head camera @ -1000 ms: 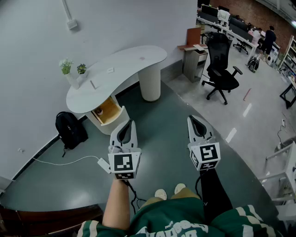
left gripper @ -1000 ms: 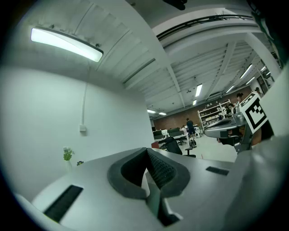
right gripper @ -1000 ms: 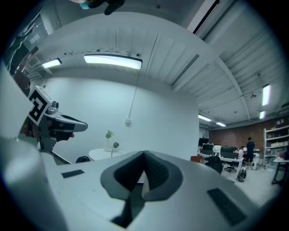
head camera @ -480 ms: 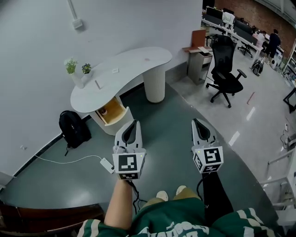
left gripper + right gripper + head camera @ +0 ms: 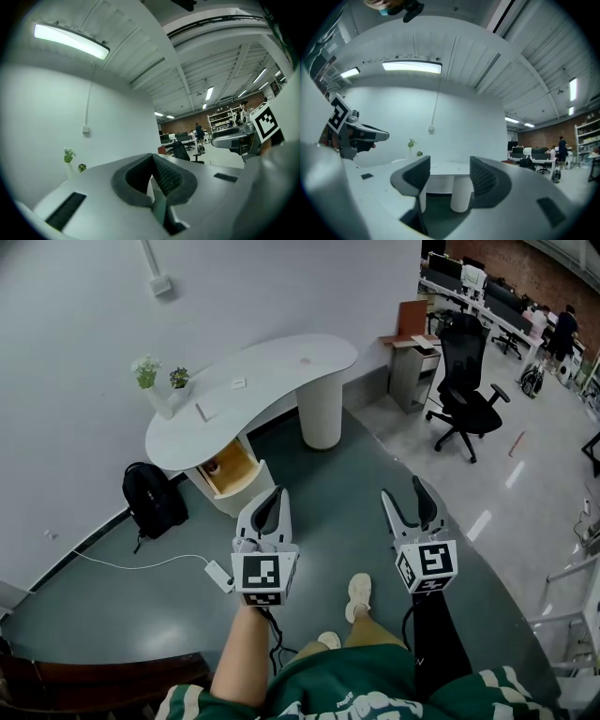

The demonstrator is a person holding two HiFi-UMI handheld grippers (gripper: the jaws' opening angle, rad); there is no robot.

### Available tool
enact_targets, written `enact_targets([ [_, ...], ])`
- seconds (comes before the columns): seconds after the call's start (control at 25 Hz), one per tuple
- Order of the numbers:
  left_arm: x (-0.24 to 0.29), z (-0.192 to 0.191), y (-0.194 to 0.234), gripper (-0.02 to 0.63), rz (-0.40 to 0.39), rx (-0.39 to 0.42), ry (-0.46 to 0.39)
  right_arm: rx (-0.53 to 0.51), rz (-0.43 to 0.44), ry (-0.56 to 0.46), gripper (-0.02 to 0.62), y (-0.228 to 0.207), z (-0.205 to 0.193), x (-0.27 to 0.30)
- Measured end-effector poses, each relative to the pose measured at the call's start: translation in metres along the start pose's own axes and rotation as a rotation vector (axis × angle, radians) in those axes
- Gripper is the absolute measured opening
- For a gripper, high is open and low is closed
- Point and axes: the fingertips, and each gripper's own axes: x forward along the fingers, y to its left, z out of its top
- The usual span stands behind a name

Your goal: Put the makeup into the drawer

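Left claw (image 5: 273,495) is closed and empty; right claw (image 5: 405,495) is opening, nothing between its jaws. At eleven o'clock from both, the drawer (image 5: 232,468) stands open under the worktop (image 5: 272,371); small items (image 5: 202,412) on top are too tiny to name.

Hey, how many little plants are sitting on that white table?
2. A taller pale plant at the table's left end, and a smaller green plant just right of it.
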Motion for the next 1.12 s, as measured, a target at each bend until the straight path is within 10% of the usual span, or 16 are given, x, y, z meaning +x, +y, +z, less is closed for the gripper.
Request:
enact_targets([
  [1.12, 0.288, -0.020, 0.033, -0.002, 0.112, 0.004, 0.061, 0.033, 0.219, -0.006, 0.278, -0.140, -0.038, 0.284],
])
